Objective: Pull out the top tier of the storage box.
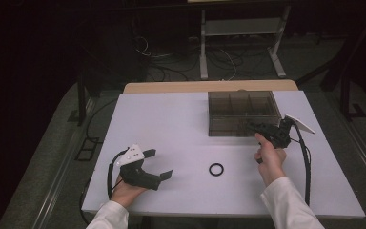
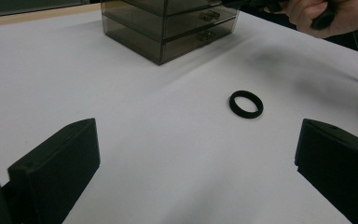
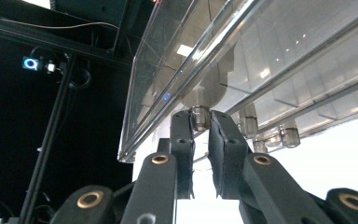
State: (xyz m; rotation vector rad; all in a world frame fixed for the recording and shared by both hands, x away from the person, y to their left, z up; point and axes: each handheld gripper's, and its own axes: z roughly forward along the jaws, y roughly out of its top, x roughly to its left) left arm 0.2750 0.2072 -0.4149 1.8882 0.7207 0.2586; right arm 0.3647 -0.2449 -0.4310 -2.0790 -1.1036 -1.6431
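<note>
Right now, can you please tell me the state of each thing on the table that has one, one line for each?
Drawer box: smoky clear plastic, upright at the far side of the table, drawers look pushed in.
Drawer knob: clear, pinched between the right jaws.
Black ring: lying flat on the table, free, untouched.
Left gripper: jaws wide open, holding nothing.
Right gripper: shut on the drawer knob.

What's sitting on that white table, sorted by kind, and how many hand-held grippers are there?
Clear drawer boxes: 1
Black rings: 1
Hand-held grippers: 2, the left hand-held gripper and the right hand-held gripper
Total: 4
</note>
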